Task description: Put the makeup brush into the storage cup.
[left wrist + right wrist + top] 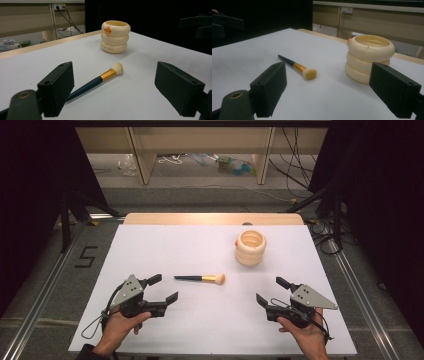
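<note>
A makeup brush (pixel 201 278) lies flat on the white table (pixel 210 330), roughly midway between the 2 grippers and a little farther from the person than both. Its dark handle points left and its pale bristle head points right, with a gold ferrule between them. Nothing touches it.

The left gripper (pixel 162 289) rests low at the near left of the table, held in the person's left hand (pixel 120 325). Its jaws stand wide apart with nothing between them, and they point toward the handle end of the brush, which is near but apart from them. In the left gripper view the brush (pixel 96 81) runs diagonally up from beside the left jaw.

The right gripper (pixel 272 291) sits at the near right in the right hand (pixel 305 332), its jaws also spread wide and empty, aimed toward the table's middle.

A cream holder (pixel 250 247) shaped like 3 stacked rings stands upright at the far right of the table, well apart from the brush. It bears a small orange knob, possibly a duck's beak (pixel 107 30), on its top ring. It appears to be empty, though its inside is only partly visible.
</note>
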Tool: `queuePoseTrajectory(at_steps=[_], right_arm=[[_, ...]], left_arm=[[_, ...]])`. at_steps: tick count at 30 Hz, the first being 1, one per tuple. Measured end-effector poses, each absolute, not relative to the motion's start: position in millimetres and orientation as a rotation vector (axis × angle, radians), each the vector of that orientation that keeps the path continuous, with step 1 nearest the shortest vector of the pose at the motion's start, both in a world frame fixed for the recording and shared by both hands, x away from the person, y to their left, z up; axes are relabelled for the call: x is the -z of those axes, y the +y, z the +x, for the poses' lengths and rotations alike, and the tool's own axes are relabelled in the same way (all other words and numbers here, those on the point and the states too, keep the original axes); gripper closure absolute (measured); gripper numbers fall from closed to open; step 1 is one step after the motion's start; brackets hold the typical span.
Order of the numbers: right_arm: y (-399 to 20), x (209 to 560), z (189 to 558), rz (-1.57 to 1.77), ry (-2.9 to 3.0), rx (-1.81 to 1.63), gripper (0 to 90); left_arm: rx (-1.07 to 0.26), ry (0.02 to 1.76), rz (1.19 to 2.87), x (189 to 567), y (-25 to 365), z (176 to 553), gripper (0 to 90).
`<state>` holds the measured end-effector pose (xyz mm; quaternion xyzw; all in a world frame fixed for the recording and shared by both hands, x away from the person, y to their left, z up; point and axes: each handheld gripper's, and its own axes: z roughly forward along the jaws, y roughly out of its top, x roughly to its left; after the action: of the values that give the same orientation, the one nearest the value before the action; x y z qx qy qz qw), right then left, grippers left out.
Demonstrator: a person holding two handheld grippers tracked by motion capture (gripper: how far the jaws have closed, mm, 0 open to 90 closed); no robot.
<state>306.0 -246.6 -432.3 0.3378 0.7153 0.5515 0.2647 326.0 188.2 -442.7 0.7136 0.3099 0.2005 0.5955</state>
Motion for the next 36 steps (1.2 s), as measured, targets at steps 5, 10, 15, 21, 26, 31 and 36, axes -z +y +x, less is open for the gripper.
queuePoseTrajectory(at_steps=[5,10,15,21,26,31,36], right_arm=[[-245.9,432.9,306.1,0.912,1.932,-1.486,15.5],[-244.2,432.2,306.0,0.904,1.945,-1.479,15.5],[-243.6,432.7,305.5,0.911,1.960,-1.484,15.5],[-242.6,433.7,306.6,0.893,1.950,-1.495,15.5],[-242.5,433.8,305.1,0.919,1.964,-1.482,15.5],[-242.5,434.1,305.0,0.923,1.953,-1.485,15.5],[-241.8,435.4,306.5,0.919,1.955,-1.510,15.6]], left_arm=[[-0.469,0.719,1.660,443.1,188.6,326.3,16.0],[-0.462,0.725,1.668,444.1,188.9,324.8,16.0],[-0.459,0.727,1.688,445.0,186.7,327.0,16.1],[-0.447,0.719,1.691,444.5,184.6,328.9,16.2],[-0.411,0.753,1.699,446.3,181.1,334.1,15.9],[-0.399,0.740,1.747,445.4,175.5,342.5,15.9],[-0.360,0.741,1.790,443.2,172.4,353.3,16.0]])
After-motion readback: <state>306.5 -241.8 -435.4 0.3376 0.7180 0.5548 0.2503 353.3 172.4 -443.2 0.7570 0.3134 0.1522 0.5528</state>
